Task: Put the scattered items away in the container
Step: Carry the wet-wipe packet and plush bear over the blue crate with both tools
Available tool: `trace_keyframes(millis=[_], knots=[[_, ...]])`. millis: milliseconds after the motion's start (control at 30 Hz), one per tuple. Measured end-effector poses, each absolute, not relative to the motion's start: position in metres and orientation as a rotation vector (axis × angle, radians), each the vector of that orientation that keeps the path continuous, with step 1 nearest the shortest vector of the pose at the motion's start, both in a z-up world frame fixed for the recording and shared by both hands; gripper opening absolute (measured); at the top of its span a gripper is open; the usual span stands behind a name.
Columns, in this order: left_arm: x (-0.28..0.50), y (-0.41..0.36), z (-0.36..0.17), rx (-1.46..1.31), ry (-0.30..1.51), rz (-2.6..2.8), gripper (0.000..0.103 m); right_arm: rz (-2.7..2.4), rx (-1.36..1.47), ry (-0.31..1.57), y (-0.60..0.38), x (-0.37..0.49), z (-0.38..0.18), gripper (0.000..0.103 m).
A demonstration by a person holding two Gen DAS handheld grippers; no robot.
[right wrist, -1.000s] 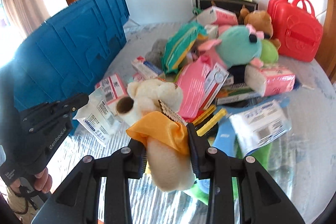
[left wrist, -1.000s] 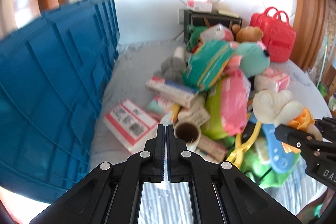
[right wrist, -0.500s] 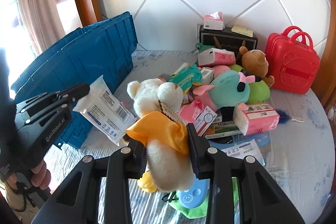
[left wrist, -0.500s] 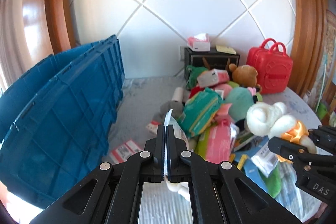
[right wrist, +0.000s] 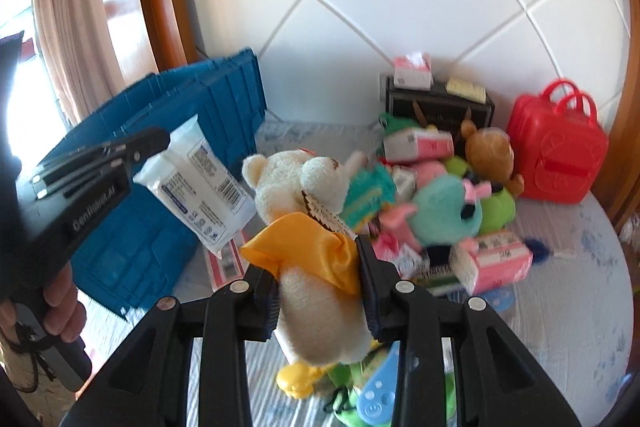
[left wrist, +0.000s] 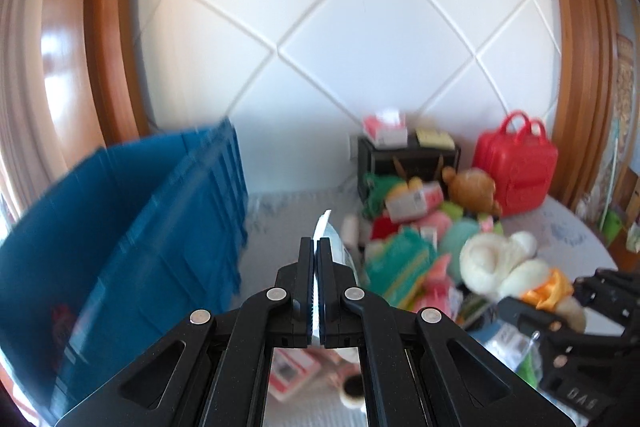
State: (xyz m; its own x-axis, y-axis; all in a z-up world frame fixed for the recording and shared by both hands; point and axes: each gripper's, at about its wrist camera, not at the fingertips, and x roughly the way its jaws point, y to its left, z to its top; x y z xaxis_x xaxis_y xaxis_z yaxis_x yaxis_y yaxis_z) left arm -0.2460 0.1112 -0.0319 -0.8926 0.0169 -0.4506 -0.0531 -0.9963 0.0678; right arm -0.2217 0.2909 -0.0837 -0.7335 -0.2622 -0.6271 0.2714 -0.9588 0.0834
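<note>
Grippers both loaded and held up above the pile. Left gripper [left wrist: 315, 247] tilts slightly down, jaws clenched flat on a white pack [right wrist: 198, 183]; in the right wrist view the pack sticks out past the fingertips, angled down to the right, in front of the crate [right wrist: 168, 131]. A hand [right wrist: 60, 307] wraps the left gripper's handle at lower left. Right gripper [right wrist: 316, 267] pitches down more steeply, jaws grasping a cream bear [right wrist: 304, 187] around the body just under its yellow scarf [right wrist: 308, 247], head up and away from the camera. Crate stands at left on the bed [right wrist: 580, 307], near the wall. Pile of plush, packets and boxes lies right of it; red case [right wrist: 556, 155] at far right.
</note>
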Motion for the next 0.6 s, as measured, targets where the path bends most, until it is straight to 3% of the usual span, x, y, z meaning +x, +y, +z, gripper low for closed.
trace_keyframes(millis=[300, 600], knots=[[-0.236, -0.004, 0.045, -0.51, 0.081, 3.24, 0.001, -2.636, 0.762, 0.073, 0.197, -0.241, -0.023, 0.033], [-0.216, -0.133, 0.031, -0.651, 0.027, 3.415, 0.001, -2.444, 0.656, 0.164, 0.037, -0.256, 0.005, 0.033]])
